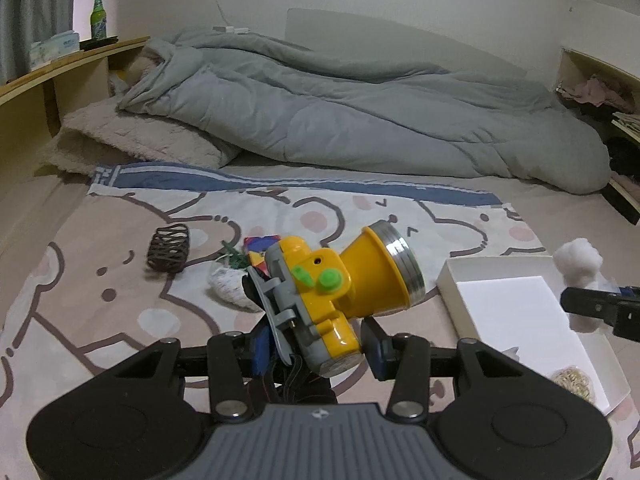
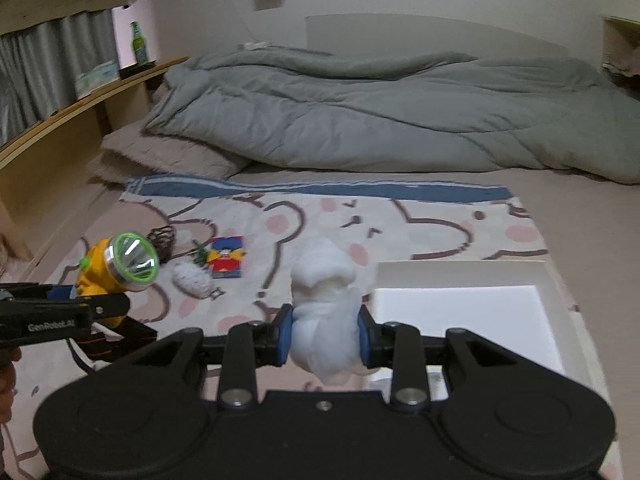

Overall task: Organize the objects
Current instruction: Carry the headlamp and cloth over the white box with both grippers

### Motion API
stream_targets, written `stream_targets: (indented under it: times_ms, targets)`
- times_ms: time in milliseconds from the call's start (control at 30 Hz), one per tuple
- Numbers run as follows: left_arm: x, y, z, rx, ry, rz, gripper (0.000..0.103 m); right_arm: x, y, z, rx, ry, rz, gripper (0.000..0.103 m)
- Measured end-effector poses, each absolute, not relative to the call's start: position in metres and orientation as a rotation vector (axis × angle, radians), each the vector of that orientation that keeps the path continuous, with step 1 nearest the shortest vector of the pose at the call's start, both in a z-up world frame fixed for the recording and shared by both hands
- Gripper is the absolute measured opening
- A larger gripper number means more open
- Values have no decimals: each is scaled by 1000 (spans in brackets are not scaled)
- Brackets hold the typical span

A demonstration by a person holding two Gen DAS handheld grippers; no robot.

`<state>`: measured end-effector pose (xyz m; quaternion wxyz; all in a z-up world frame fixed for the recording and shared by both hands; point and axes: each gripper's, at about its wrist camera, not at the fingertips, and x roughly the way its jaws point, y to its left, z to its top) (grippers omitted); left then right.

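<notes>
- The white box [image 1: 516,312] lies open on the bear-print cloth [image 1: 120,280]; a golden wire ball [image 1: 571,381] sits in its near corner, the rest bare.
- The left gripper [image 1: 316,344] has its jaws clamped on a yellow headlamp [image 1: 340,280], held left of the box above the cloth.
- The right gripper [image 2: 325,334] squeezes a white cotton wad [image 2: 324,312], just left of the box.
- Only the right wrist view shows the lamp's reflector; only the left shows the wire ball.
- Further left of the box lie a colourful card pack [image 2: 226,257], a white knit pouch [image 2: 191,277] and a dark woven holder [image 1: 168,249].
</notes>
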<state>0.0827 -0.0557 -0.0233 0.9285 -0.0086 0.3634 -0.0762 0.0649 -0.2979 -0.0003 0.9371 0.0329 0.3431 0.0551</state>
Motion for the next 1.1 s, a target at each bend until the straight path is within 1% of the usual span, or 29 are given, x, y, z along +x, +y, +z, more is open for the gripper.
stream_targets:
  times_ms: [633, 1100]
  targets:
    - [88, -150, -19, 0, 695, -326, 47, 50, -377, 0, 115, 666, -15, 33]
    - [99, -217, -31, -11, 693, -449, 47, 38, -441, -17, 143, 687, -111, 33]
